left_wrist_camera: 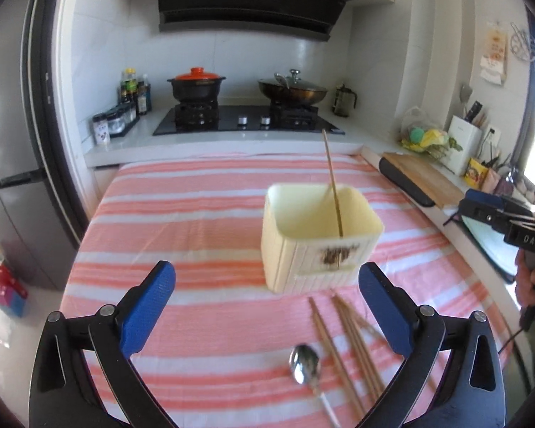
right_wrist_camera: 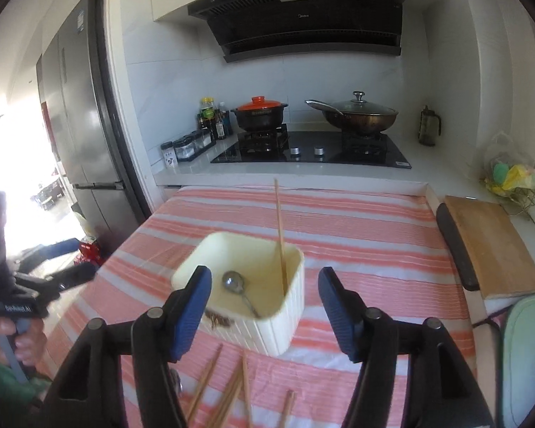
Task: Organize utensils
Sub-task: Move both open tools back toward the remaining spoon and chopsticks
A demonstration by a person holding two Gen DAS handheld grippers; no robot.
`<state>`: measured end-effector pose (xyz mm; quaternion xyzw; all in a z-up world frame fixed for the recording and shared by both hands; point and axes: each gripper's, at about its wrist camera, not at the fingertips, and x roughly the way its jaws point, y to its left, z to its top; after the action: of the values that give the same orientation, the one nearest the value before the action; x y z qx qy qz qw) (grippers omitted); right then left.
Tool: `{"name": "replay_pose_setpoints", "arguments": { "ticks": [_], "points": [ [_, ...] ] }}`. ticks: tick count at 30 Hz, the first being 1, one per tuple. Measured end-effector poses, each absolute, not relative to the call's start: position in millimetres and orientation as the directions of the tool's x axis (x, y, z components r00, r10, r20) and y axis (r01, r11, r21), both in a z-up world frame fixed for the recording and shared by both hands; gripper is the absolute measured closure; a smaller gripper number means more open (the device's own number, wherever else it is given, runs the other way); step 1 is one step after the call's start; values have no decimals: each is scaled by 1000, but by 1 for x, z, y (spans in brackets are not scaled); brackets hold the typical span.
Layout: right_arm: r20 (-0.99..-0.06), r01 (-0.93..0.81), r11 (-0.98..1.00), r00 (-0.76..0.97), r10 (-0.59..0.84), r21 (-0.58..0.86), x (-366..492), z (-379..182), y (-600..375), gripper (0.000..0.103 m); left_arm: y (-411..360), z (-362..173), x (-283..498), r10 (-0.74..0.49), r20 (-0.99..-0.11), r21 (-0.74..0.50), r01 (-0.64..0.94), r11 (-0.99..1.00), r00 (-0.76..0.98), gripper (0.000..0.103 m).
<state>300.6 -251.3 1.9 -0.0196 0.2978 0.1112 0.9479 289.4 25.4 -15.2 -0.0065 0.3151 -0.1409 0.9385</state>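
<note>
A cream ribbed box (left_wrist_camera: 321, 235) (right_wrist_camera: 246, 285) stands on the pink striped cloth (left_wrist_camera: 196, 214). One chopstick (left_wrist_camera: 333, 192) (right_wrist_camera: 280, 235) leans upright inside it, and the right wrist view shows a metal spoon (right_wrist_camera: 233, 283) on its floor. On the cloth in front of the box lie several wooden chopsticks (left_wrist_camera: 353, 349) (right_wrist_camera: 228, 392) and a second spoon (left_wrist_camera: 305, 360). My left gripper (left_wrist_camera: 267, 271) is open wide just short of the box, with nothing between its blue pads. My right gripper (right_wrist_camera: 264, 273) is open too, empty, hovering near the box's front rim.
Behind the table is a counter with a gas hob (left_wrist_camera: 246, 121), a black pot with an orange lid (left_wrist_camera: 196, 85) and a lidded wok (left_wrist_camera: 292, 89). Sauce bottles and jars (left_wrist_camera: 125, 114) stand at its left. A wooden cutting board (right_wrist_camera: 492, 246) lies at right, a fridge (left_wrist_camera: 7, 164) at left.
</note>
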Motion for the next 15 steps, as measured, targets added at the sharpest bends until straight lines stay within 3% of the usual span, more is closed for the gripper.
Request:
{"name": "replay_pose_setpoints", "arguments": {
  "ticks": [5,11,15],
  "points": [
    [-588,-91,991,809,18,-94,211,-71,-274,39,37,-91,228,-205,-677,-90,196,976,706,1],
    [-653,136,991,752,-96,11,148,-152,-306,39,33,-163,202,-167,-765,-123,113,986,622,1],
    [-694,140,990,714,-92,13,145,-170,-311,39,34,-183,204,-120,-768,-88,82,993,630,1]
  ]
}}
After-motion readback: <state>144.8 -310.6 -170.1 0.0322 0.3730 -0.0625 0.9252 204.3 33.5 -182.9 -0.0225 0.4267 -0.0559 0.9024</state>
